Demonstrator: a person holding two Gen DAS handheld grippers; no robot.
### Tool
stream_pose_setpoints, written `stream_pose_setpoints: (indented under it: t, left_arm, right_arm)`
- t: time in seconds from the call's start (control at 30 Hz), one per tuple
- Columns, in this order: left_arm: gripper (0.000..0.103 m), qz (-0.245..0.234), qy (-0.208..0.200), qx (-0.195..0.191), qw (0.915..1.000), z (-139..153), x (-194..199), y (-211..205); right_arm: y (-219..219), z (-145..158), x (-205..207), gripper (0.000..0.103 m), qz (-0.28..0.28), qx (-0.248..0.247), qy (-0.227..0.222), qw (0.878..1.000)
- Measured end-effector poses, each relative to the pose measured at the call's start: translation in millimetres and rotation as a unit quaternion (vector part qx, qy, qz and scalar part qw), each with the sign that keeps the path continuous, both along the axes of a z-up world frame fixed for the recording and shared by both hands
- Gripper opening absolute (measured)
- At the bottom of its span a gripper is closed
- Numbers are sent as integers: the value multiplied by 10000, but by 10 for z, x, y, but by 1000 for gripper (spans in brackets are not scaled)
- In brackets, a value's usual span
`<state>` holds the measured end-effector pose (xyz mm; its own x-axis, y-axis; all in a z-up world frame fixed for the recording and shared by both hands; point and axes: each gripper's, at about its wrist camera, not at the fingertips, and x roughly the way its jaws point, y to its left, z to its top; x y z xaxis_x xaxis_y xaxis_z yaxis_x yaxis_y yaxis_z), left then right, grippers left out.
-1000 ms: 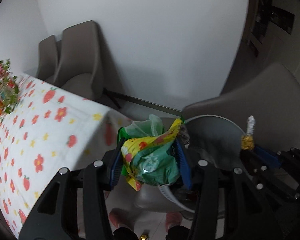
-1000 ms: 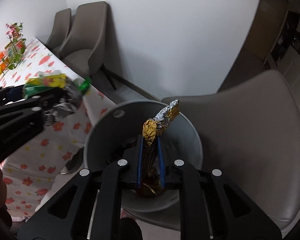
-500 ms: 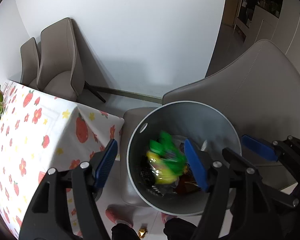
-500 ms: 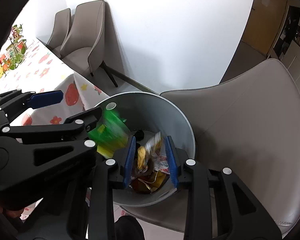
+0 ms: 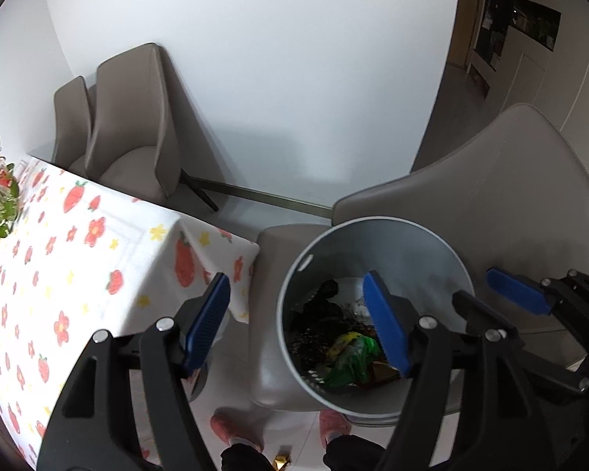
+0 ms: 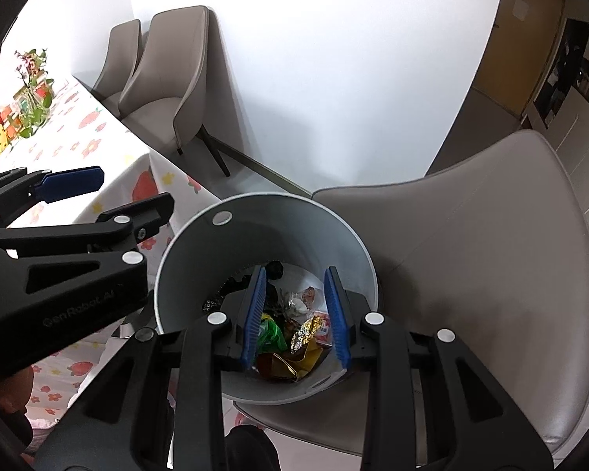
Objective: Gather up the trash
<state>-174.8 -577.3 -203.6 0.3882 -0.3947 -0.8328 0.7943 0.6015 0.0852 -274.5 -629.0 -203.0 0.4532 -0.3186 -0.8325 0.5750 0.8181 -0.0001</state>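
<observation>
Trash now sits at the bottom of the grey bin (image 6: 363, 267): green-yellow wrapper (image 5: 351, 355) and the gold foil wrapper (image 6: 304, 333) lie side by side on the heap, foil at 3 o'clock of the green one in the right wrist view. Bin stands upright on the seat of the near chair (image 6: 491, 259). Right gripper (image 6: 296, 314) hangs straight over the bin mouth, both fingers inside the rim outline, foil directly below and between them, not touched; its jaws have just been opening and are now parted with nothing between them. Left gripper (image 5: 300, 324) straddles the bin's 9 o'clock rim: right finger over the contents, left finger out over the corner of the bench (image 5: 98, 259); its jaws have just been opening too, now wide and empty, green wrapper below its right finger. Judgement: both drops done, next pickup lies back on the bench, at 9 to 10 o'clock from the bin. Left hand is nearer to it, already half over the floral cloth. A gold scrap (image 5: 280, 462) on the floor by the person's feet, at 6 o'clock of the bin, looks like leftover trash; can't tell for sure.
</observation>
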Motion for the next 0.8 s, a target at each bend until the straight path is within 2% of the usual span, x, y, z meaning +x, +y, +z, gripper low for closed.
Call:
stream_pose_setpoints:
  t: [0.13, 0.27, 0.5, 0.6, 0.8]
  left_arm:
    - [71, 228, -5, -69, 9997, 73, 98, 176]
    - [74, 503, -140, -94, 9986, 132, 223, 434]
    - [76, 1048, -95, -138, 9944, 294, 617, 1096]
    - [77, 1405, -142, -156, 9899, 420, 852, 1476]
    - [77, 2100, -306, -349, 9766, 737, 1286, 2313]
  right_arm:
    - [90, 124, 102, 30, 207, -48, -71, 9997]
    - [246, 212, 307, 34, 479, -127, -131, 9987]
    - [655, 357, 786, 35, 853, -101, -239, 9960]
    - [930, 489, 1045, 50, 1114, -126, -345, 9931]
    - [1657, 771, 1679, 59, 1950, 98, -562, 9791]
